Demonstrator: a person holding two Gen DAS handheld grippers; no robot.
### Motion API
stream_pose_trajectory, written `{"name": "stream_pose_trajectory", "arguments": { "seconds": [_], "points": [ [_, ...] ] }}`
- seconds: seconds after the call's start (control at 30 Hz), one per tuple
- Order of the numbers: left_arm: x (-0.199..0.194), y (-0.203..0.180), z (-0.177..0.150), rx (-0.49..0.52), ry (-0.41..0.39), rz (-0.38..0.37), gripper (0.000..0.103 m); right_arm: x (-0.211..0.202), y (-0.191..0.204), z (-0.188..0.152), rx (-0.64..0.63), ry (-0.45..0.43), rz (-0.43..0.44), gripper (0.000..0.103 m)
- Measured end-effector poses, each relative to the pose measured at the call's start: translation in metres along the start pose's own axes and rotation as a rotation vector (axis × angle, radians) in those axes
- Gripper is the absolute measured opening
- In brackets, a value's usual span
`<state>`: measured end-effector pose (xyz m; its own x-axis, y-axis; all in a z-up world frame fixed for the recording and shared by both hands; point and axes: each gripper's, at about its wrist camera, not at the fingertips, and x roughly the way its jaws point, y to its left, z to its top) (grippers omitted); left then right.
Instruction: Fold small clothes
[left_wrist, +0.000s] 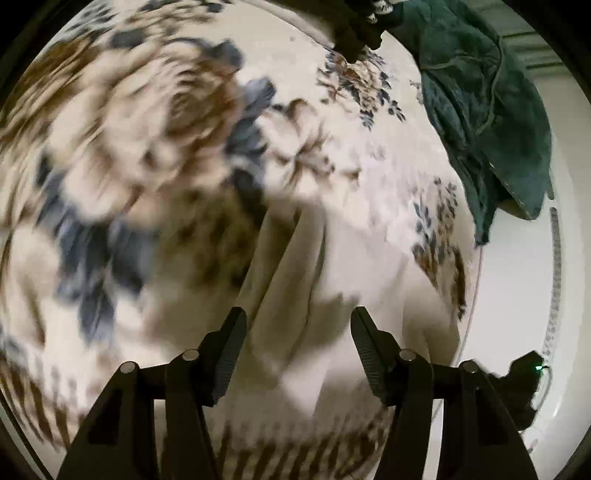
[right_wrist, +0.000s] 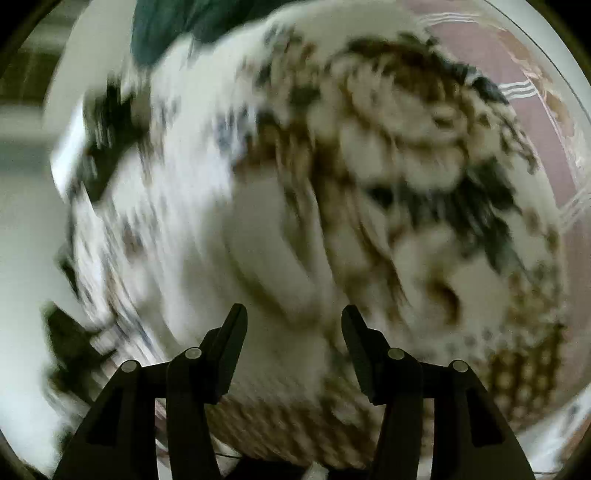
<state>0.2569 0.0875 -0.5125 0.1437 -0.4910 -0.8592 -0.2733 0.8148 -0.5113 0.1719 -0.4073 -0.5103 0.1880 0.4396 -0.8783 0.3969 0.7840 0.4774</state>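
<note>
Cream floral cloth (left_wrist: 280, 280) — ahead of left gripper (left_wrist: 298, 325), right gripper (right_wrist: 294, 321); both wide apart, holding nothing; green garment (left_wrist: 480, 107) far right.

We see a floral bedspread (left_wrist: 369, 166) filling the view, with a pale floor (left_wrist: 517, 288) beyond its right edge.

Dark green garment (left_wrist: 480, 103), crumpled, lying at the floral bedspread's (left_wrist: 369, 155) edge

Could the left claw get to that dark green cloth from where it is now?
Probably yes: the left claw is open and empty, and the green cloth lies uncovered up to its right, only flowered sheet between them.
</note>
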Motion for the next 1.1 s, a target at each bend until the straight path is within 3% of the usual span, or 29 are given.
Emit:
{"name": "stream_pose_trajectory", "arguments": {
  "seconds": [0.1, 0.17, 0.2, 0.23, 0.27, 0.4, 0.53, 0.57, 0.6, 0.63, 0.7, 0.77, 0.87, 0.9, 0.93, 0.97, 1.1],
  "points": [
    [0.030, -0.010, 0.032, 0.013, 0.019, -0.005, 0.055, 0.018, -0.007, 0.041, 0.130, -0.029, 0.088, 0.055],
    [0.040, -0.015, 0.041, 0.056, 0.004, 0.010, 0.025, 0.042, -0.011, 0.062, 0.206, 0.020, 0.121, 0.055],
    [0.044, -0.019, 0.046, 0.086, -0.001, 0.036, 0.015, 0.054, -0.014, 0.070, 0.247, 0.048, 0.155, 0.039],
    [0.046, -0.020, 0.049, 0.104, -0.004, 0.051, 0.014, 0.065, -0.017, 0.074, 0.280, 0.061, 0.189, 0.019],
    [0.047, -0.019, 0.052, 0.114, -0.007, 0.052, 0.014, 0.069, -0.015, 0.076, 0.281, 0.065, 0.178, 0.006],
    [0.053, -0.004, 0.064, 0.092, 0.026, 0.055, 0.014, 0.060, -0.016, 0.081, 0.263, -0.035, 0.067, 0.005],
    [0.052, 0.004, 0.066, 0.020, 0.095, -0.027, 0.024, 0.060, -0.027, 0.084, 0.279, -0.020, 0.025, 0.005],
    [0.045, 0.007, 0.063, -0.003, 0.099, -0.061, 0.026, 0.058, -0.029, 0.083, 0.289, -0.002, 0.052, 0.006],
    [0.038, 0.009, 0.059, -0.011, 0.092, -0.075, 0.035, 0.054, -0.031, 0.080, 0.293, 0.005, 0.071, 0.010],
    [0.030, 0.011, 0.055, -0.016, 0.078, -0.080, 0.054, 0.045, -0.032, 0.076, 0.292, -0.005, 0.090, 0.018],
    [0.015, 0.014, 0.038, -0.031, 0.052, -0.095, 0.061, 0.028, -0.034, 0.065, 0.275, -0.031, 0.110, 0.061],
    [0.011, 0.015, 0.018, -0.040, 0.065, -0.093, 0.061, 0.018, -0.033, 0.050, 0.256, -0.024, 0.146, 0.063],
    [0.020, 0.006, -0.006, 0.007, 0.077, -0.054, 0.058, 0.030, -0.030, 0.032, 0.226, 0.063, 0.162, 0.063],
    [0.023, 0.003, -0.013, 0.027, 0.066, -0.041, 0.027, 0.035, -0.030, 0.027, 0.222, 0.079, 0.158, 0.053],
    [0.026, 0.001, -0.018, 0.040, 0.064, -0.038, 0.003, 0.043, -0.029, 0.021, 0.221, 0.093, 0.150, 0.037],
    [0.026, -0.001, -0.022, 0.054, 0.057, -0.030, 0.003, 0.046, -0.028, 0.017, 0.214, 0.093, 0.144, 0.007],
    [0.019, 0.010, -0.013, 0.044, 0.010, 0.006, 0.003, 0.039, -0.037, 0.015, 0.240, 0.000, 0.050, 0.007]
  ]
}}
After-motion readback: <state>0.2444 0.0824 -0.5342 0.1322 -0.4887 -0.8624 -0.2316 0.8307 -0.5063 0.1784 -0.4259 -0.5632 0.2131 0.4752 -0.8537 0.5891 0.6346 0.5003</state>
